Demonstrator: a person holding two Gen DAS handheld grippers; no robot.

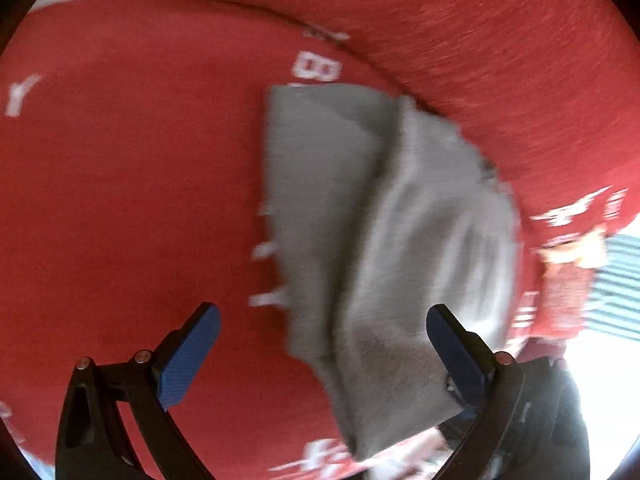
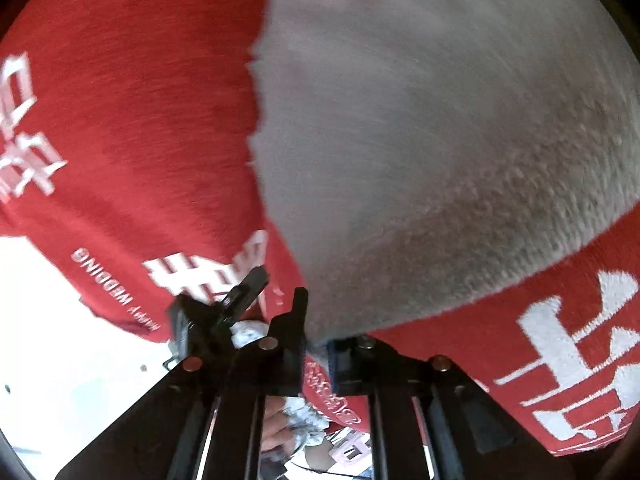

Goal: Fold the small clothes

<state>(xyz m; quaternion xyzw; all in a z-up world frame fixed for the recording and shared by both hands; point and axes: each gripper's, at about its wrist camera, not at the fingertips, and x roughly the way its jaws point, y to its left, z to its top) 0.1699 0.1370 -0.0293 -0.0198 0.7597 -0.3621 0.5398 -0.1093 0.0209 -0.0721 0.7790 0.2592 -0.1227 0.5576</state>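
Note:
A small grey garment (image 1: 384, 220) lies partly folded on a red cloth (image 1: 132, 200) with white lettering. My left gripper (image 1: 320, 344) is open; its blue-padded fingers (image 1: 188, 360) stand wide apart over the garment's near end, holding nothing. In the right wrist view the grey garment (image 2: 420, 140) fills the upper right. My right gripper (image 2: 318, 340) is shut on the garment's near edge, pinching the grey fabric between its black fingers. The left gripper's black fingertip (image 2: 248, 284) shows just to its left.
The red cloth (image 2: 132, 128) covers the surface and rises in a fold at the back (image 1: 500, 60). Its edge runs along a bright white surface (image 2: 60, 340) at lower left in the right wrist view. A striped area (image 1: 616, 288) shows at far right.

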